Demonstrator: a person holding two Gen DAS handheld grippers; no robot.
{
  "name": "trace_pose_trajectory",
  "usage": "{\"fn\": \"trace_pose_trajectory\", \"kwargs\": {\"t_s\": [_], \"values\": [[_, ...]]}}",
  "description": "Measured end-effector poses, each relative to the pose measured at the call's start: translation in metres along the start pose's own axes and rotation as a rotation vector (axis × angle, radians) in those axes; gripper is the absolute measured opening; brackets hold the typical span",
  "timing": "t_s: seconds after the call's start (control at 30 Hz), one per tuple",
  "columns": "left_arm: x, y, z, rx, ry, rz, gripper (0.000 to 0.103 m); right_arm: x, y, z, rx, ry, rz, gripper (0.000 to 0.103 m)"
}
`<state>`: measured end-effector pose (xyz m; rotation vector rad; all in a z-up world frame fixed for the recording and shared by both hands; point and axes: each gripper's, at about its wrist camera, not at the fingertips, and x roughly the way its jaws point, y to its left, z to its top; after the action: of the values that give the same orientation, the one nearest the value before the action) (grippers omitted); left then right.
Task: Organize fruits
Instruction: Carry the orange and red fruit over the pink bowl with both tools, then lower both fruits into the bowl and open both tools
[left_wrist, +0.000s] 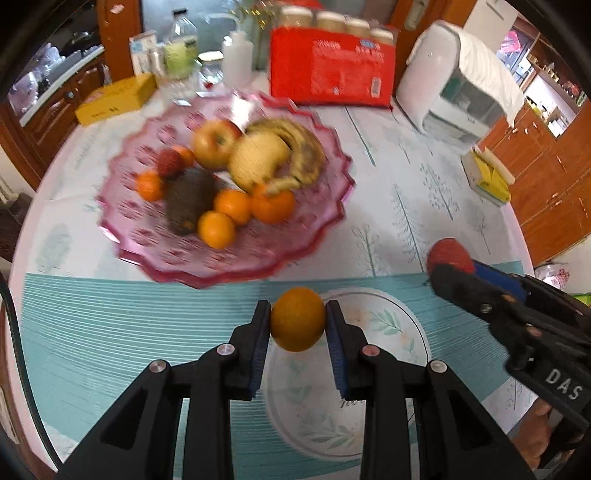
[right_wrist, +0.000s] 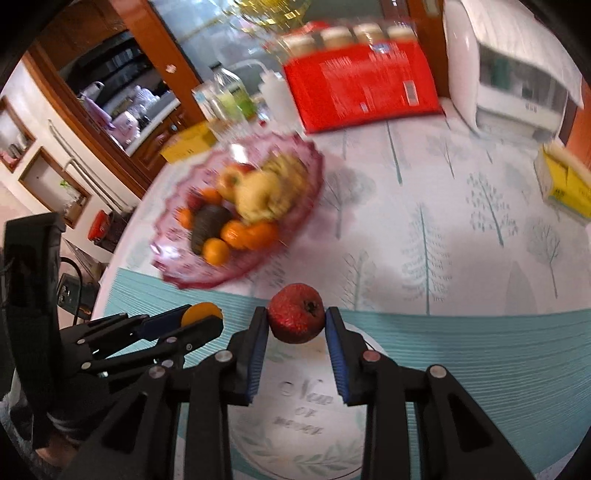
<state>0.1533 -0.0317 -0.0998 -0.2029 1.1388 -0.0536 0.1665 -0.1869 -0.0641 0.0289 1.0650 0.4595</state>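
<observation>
My left gripper (left_wrist: 297, 319) is shut on a small orange (left_wrist: 297, 319) and holds it above the tablecloth. My right gripper (right_wrist: 296, 314) is shut on a red fruit with a dark calyx (right_wrist: 296, 313). In the left wrist view the right gripper (left_wrist: 448, 264) shows at the right with the red fruit (left_wrist: 448, 254). In the right wrist view the left gripper (right_wrist: 201, 317) shows at the left with the orange (right_wrist: 202, 312). A pink scalloped dish (left_wrist: 306, 254) beyond both holds bananas, an apple, an avocado and several oranges.
A red package (left_wrist: 330, 70) with jars behind it, a white appliance (left_wrist: 458, 88), bottles (left_wrist: 181, 48) and a yellow box (left_wrist: 114, 98) line the table's far side. A yellow tissue box (left_wrist: 489, 177) sits at the right edge. A round printed mat (right_wrist: 295, 413) lies below the grippers.
</observation>
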Motion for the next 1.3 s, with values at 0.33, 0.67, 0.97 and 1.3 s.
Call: {"fn": "trace_pose_trajectory", "kwargs": {"t_s": [0.33,0.67,0.97,1.3], "values": [[-0.092,0.043,0.052,0.037,-0.15,0.03,0.028,-0.059,0.062,0.047,-0.04,-0.149,0.048,0.032],[-0.125,0.082,0.124,0.093,-0.258,0.071,0.028,-0.03,0.102,0.097,-0.045,-0.194,0.014,0.032],[-0.039,0.106,0.154,0.086,-0.126,0.028,0.028,0.054,0.098,0.102,0.024,-0.068,-0.045,0.032],[0.051,0.103,0.161,0.109,-0.007,-0.012,0.028,0.13,0.075,0.093,0.084,0.066,-0.082,0.032]]}}
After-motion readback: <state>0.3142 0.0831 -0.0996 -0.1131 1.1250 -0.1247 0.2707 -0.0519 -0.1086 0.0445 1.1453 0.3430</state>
